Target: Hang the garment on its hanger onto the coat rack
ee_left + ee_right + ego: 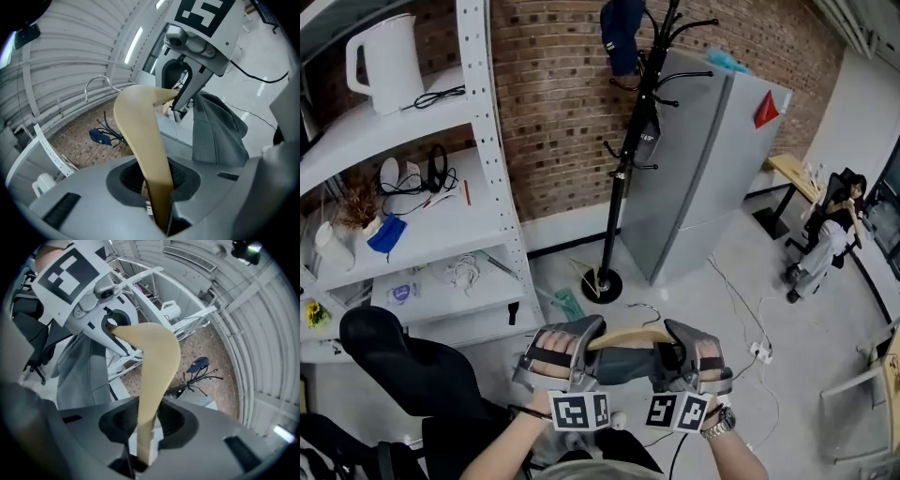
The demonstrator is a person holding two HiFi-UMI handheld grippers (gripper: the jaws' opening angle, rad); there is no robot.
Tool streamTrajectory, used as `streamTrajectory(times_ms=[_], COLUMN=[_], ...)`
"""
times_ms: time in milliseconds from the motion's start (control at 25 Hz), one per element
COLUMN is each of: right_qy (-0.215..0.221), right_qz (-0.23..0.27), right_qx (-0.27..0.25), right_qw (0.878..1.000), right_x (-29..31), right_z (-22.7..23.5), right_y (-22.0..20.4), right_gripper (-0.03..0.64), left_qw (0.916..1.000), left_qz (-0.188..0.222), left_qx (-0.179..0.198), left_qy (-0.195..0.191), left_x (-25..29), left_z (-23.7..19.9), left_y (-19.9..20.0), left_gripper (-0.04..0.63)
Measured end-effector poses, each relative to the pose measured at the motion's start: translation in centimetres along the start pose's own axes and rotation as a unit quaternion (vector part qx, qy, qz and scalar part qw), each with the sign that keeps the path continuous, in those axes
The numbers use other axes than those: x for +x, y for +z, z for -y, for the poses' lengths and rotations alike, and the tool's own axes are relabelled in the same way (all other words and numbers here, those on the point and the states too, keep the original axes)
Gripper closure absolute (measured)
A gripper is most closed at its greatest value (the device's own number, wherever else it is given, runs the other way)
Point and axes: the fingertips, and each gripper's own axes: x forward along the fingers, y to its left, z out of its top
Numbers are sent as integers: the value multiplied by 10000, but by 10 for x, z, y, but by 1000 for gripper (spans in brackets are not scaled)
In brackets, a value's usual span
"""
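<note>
floor [712, 305] pale grey | wall [553, 103] brick | coat rack [623, 178] beside grey cabinet [694, 178] | left gripper [584, 345], right gripper [677, 345] clamped on hanger [630, 337]

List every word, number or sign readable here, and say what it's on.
None can be read.
On left gripper and right gripper: square marker patterns, no letters.
Red triangle sticker on grey cabinet: no print visible.
Packet on white shelf: label too small.

qty: 2 tools [584, 339] [680, 342], 1 hanger [628, 337], 1 garment [623, 366], 1 coat rack [623, 169], 1 kettle [389, 61]
</note>
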Motion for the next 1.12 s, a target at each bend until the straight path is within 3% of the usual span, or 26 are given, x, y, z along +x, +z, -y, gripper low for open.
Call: streamTrajectory(times_ms=[680,1120], right_qy=[248,60], right_qz=[741,482], right_qx=[-5,66], right_qw=[9969,9988], right_x=[65,98], right_z=[44,61], right_y=[-32,-44], right_gripper=[512,512], left_qw=[9976,9993], left_qz=[-637,-316], left_qx=[-150,-104], left_qy=[221,146], left_x=[73,116], left_z=[-13,-26], left_y=[10,8], left_gripper=[529,529])
